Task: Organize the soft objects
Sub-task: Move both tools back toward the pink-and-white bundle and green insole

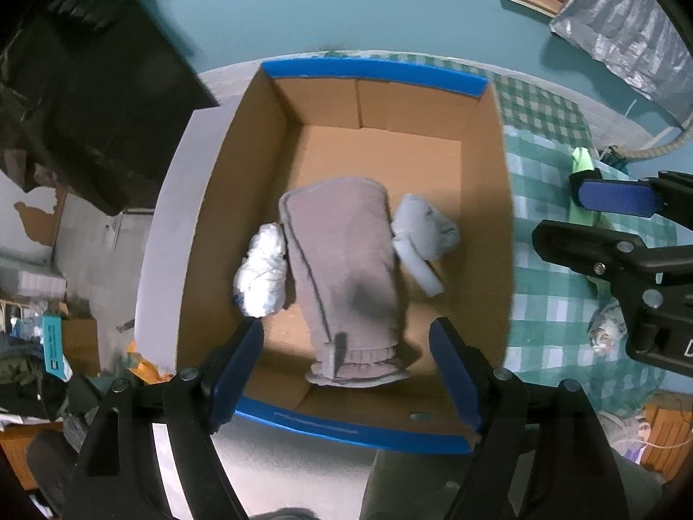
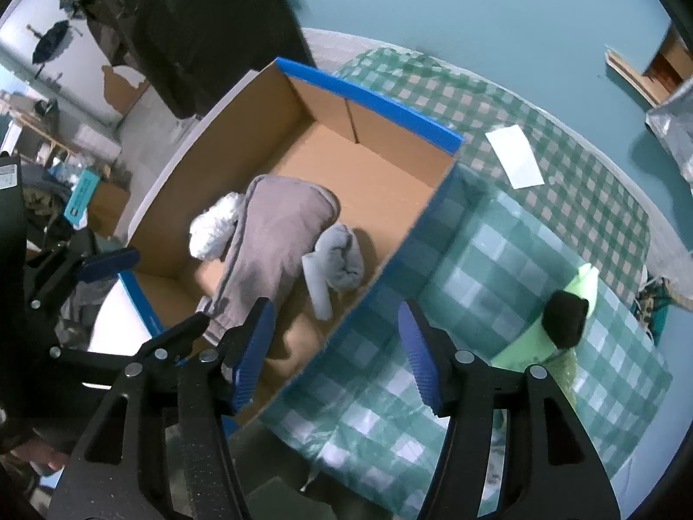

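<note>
A big cardboard box [image 1: 489, 182] fills the middle of the left view; inside it lie a long brownish cloth [image 1: 342, 268], a white crumpled bundle [image 1: 262, 275] touching its left side, and a grey rolled sock [image 1: 426, 229] by its right side; the left gripper [image 1: 346, 372] hangs over the box near the bottom of the frame, wide open and holding nothing; the right gripper [image 2: 335, 357] is wide open and empty too, at the bottom middle of its view, over the box wall and the green checked cloth [image 2: 390, 394]; I think the next thing to pick is the black soft lump [image 2: 563, 318] on a light green thing [image 2: 524, 349]; it sits at the right of the right view, outside the box; the right gripper is nearer; the green thing's long way runs from lower left to upper right.
</note>
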Motion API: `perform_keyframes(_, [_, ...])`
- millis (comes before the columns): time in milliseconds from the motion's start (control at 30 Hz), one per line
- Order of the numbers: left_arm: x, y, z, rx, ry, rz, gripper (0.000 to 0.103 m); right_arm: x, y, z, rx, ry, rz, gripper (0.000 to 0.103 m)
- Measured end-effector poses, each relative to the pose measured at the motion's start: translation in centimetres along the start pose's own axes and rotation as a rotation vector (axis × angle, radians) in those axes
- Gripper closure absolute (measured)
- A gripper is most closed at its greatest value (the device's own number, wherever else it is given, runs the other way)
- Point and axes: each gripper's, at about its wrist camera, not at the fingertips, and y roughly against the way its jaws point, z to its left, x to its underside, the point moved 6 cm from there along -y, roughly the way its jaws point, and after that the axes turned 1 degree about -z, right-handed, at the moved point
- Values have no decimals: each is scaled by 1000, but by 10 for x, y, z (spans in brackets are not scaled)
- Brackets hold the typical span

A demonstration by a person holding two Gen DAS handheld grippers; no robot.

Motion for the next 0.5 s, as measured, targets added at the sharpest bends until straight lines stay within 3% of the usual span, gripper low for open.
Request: perform_keyframes(500, [-15,16,-57,24,-144,-31,23,43,43,-59,55,-116,-30,39])
